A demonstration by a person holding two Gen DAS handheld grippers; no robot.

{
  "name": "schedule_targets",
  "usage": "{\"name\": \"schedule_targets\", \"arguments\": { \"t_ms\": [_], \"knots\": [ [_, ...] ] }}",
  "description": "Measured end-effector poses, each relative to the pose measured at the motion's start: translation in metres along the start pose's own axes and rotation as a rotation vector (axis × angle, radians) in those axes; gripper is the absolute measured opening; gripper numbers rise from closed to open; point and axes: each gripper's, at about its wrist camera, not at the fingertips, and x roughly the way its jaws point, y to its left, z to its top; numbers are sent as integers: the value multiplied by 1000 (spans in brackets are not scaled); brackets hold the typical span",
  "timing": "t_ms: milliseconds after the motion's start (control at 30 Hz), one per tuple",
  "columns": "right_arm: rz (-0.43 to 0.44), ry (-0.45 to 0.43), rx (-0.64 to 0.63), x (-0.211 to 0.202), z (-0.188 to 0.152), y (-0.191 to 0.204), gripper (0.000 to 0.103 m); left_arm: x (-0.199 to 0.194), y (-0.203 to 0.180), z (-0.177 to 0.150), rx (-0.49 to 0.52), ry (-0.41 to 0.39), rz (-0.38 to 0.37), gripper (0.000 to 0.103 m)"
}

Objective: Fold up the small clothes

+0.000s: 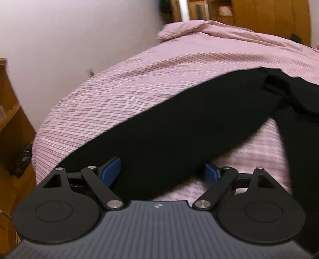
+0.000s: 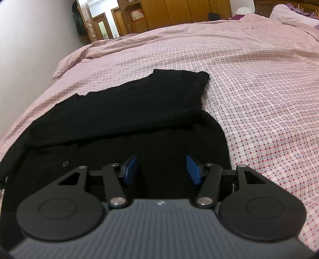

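Looking along the left gripper [image 1: 162, 171], we see its blue pads [image 1: 110, 171] standing wide apart, with a band of the black garment [image 1: 179, 119] running between them; the pads do not press on the cloth. The garment lies on the bed, on a pink checked bedsheet [image 1: 139, 79], and in this view it stretches from about 7 o'clock up to 2 o'clock, where it splits into a second dark strip falling toward 4 o'clock. The picture is blurred, so we cannot tell for certain whether the cloth under the gripper lies flat or is slightly lifted. A pale wall [image 1: 69, 39] fills 10 o'clock, and wooden furniture [image 1: 12, 119] stands at 9 o'clock beside the bed.

From the right gripper [image 2: 161, 171] we see its blue pads [image 2: 131, 169] set at a moderate gap, hovering over the near part of the same black garment [image 2: 129, 111]; nothing is clamped between them. Here the garment spreads from 8 o'clock toward 12 o'clock, with one layer folded over another and a small button [image 2: 64, 164] showing at 9 o'clock. The pink checked bedsheet [image 2: 249, 89] is bare from 1 to 4 o'clock. Wooden wardrobes [image 2: 189, 12] stand at 12 o'clock beyond the bed.
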Motion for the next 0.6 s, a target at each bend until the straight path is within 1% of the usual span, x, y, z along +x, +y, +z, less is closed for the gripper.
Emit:
{"name": "schedule_targets", "arguments": {
  "t_ms": [100, 133, 167, 200, 267, 300, 367, 467, 600],
  "knots": [
    [-11, -2, -2, 0, 0, 3, 58, 13, 8, 6, -35, -15, 39, 88],
    [-12, -4, 0, 0, 0, 4, 58, 17, 10, 9, -41, -20, 33, 81],
    [-12, -6, 3, 0, 0, 4, 58, 18, 12, 11, -43, -34, 19, 60],
    [-11, -8, 6, 0, 0, 4, 58, 20, 14, 14, -41, -50, 0, 52],
    [-10, -12, 12, -1, -1, 4, 58, 19, 15, 22, -41, -70, -28, 23],
    [-9, -14, 14, -2, -1, 4, 59, 18, 15, 26, -44, -84, -43, 20],
    [-3, -17, 18, -3, -1, 3, 59, 13, 16, 35, -62, -124, -49, 16],
    [4, -22, 24, -5, -1, 2, 59, 1, 18, 55, -110, -203, -67, 14],
    [11, -27, 36, -6, -1, 2, 59, -22, 13, 81, -155, -316, -119, 14]
  ]
}}
